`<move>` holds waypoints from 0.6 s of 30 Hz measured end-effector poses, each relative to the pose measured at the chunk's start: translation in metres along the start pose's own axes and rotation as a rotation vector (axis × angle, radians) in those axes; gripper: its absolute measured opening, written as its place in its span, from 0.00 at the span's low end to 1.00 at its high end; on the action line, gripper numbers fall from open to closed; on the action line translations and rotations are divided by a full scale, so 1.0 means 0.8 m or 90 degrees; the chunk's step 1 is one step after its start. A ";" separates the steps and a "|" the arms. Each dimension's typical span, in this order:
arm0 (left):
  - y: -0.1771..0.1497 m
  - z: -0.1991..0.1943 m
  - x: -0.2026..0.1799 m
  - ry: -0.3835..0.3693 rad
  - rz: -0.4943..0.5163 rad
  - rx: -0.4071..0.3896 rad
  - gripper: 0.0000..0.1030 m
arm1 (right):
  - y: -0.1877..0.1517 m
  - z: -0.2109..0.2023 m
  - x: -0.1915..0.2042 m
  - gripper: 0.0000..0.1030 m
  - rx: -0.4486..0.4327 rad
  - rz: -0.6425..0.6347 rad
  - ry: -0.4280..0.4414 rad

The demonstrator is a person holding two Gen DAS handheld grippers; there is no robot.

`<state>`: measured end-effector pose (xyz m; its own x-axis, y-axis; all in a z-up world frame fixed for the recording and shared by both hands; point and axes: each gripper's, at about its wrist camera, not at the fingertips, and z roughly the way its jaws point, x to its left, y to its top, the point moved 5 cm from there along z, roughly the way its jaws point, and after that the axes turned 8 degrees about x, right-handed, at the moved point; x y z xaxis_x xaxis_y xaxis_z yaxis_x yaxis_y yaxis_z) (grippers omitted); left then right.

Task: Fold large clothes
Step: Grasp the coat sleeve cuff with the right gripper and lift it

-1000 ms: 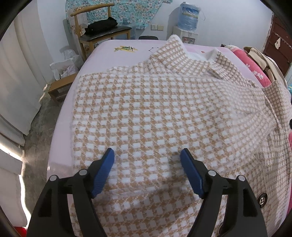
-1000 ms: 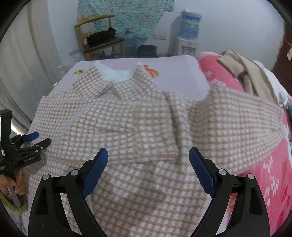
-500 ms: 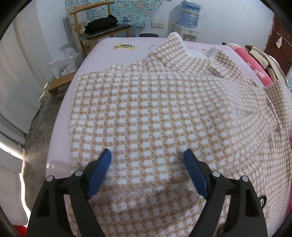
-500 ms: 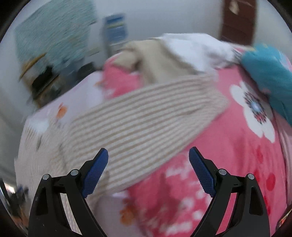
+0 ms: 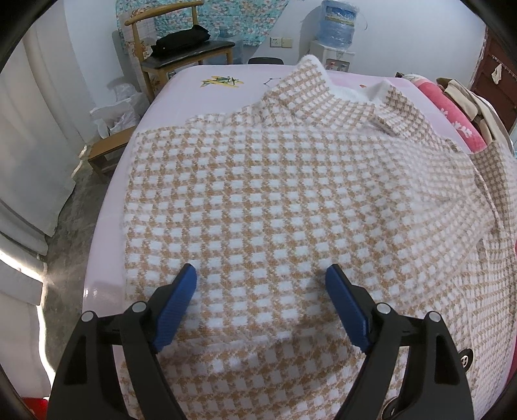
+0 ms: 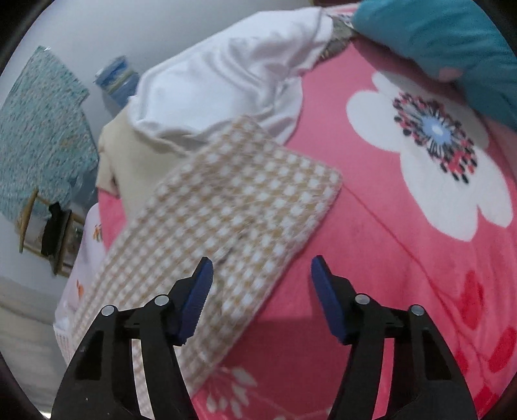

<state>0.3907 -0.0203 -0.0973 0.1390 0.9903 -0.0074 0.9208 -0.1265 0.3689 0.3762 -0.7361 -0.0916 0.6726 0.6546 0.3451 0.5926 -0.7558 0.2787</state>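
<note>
Left gripper (image 5: 261, 284) hangs over the checked coat (image 5: 290, 194), blue fingers (image 5: 181, 297) spread wide, tips low against the fabric near its front edge. Nothing pinched between them; whether the tips actually press the cloth I cannot tell. The coat lies spread flat across the pale pink bed (image 5: 200, 84), collar at the far end, a dark button (image 5: 466, 358) showing at the lower right, and its right-hand part running off toward the pink blanket (image 5: 452, 113).

Over to the right gripper (image 6: 261, 281): jaws closing, about half open at this instant, blue fingers (image 6: 197, 290) still apart. The coat's sleeve (image 6: 232, 219) stretches out over the pink flowered blanket (image 6: 404, 258), its squared cuff end pointing up and right. The left finger sits over the sleeve's lower edge; the right finger is over bare blanket. So the sleeve edge lies partly in the gap, but the pads are not pressing it. The picture is a little blurred.

Beyond the sleeve, a white garment (image 6: 219, 84) and a cream one (image 6: 129, 155) are heaped, with a teal cushion (image 6: 446, 42) at the top right. Behind the bed in the left view stand a wooden chair (image 5: 181, 51) and a water bottle (image 5: 337, 19).
</note>
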 end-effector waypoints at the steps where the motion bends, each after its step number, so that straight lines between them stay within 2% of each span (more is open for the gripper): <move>1: -0.001 0.000 0.000 0.000 0.000 0.000 0.78 | 0.002 0.007 -0.003 0.51 0.006 0.009 0.006; 7: 0.001 0.001 -0.002 0.003 0.003 0.002 0.78 | 0.008 0.027 -0.017 0.49 0.000 0.052 0.049; 10: 0.000 0.001 -0.001 0.003 0.002 0.002 0.78 | 0.009 0.028 -0.017 0.44 -0.012 0.047 0.046; 18: 0.000 0.001 0.001 0.008 0.003 0.000 0.78 | -0.001 0.004 -0.006 0.12 -0.041 0.021 0.016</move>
<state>0.3909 -0.0194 -0.0983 0.1383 0.9904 0.0056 0.9200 -0.1306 0.3695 0.3743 -0.7385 -0.0963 0.6788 0.6298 0.3777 0.5402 -0.7766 0.3241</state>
